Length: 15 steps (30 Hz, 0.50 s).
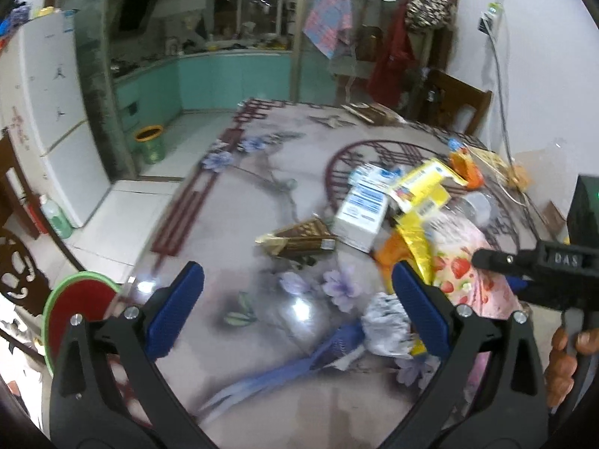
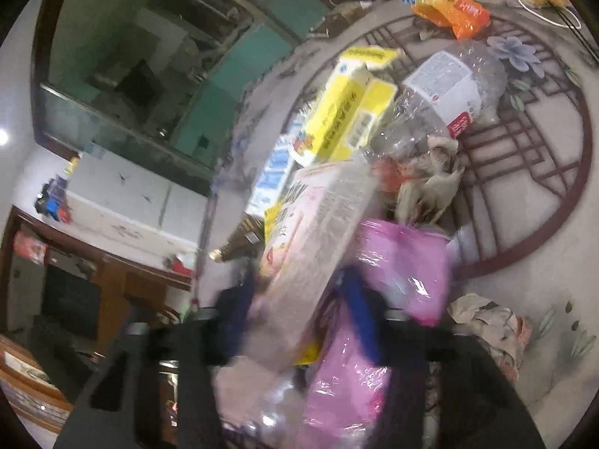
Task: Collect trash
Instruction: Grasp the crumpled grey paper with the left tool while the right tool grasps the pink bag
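The right claw (image 2: 295, 321) is clenched on a pink strawberry carton (image 2: 318, 224), its blue fingers (image 2: 359, 310) pressing either side, with a pink plastic bag (image 2: 404, 265) bunched against it. The left claw (image 1: 295, 310) hangs released above the tabletop (image 1: 232, 202), nothing between its fingers. Trash lies heaped just beyond: a yellow box (image 1: 423, 187), a white box (image 1: 361, 211), a clear bottle (image 2: 445, 86), an orange wrapper (image 2: 453, 11).
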Tool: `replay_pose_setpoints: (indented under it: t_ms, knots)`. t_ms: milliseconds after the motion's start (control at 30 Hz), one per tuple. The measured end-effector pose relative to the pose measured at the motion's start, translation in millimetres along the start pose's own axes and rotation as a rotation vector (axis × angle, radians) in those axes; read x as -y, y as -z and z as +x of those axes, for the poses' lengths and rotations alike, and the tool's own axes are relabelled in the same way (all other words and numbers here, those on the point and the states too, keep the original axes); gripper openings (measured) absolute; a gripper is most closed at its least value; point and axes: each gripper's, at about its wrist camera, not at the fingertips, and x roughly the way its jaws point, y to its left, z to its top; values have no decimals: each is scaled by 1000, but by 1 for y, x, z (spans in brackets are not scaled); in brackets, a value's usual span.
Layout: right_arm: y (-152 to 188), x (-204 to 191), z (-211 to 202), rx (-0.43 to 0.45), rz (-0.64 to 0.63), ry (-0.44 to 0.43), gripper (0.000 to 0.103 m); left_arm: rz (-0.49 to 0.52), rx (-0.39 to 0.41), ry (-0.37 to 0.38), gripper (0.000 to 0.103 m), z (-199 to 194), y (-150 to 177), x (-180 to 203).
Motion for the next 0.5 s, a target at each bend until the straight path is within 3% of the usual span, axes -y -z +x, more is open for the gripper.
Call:
replay_pose_setpoints:
  t_ms: [67,333,400,500]
  knots:
    - [-1,-1,-7,23,-15,-10,22,9,-26,40,99,6,2,7]
    - [-5,-14,-41,111,-85,-28,22,0,-207,174,98,50,17,31]
    - [-4,-17,-42,107,-112,-10,22,-1,-248,187,93,62,21,36]
    - [-3,-28,-27,67,-170,43,26,-19,-290,198,71,75,27,36]
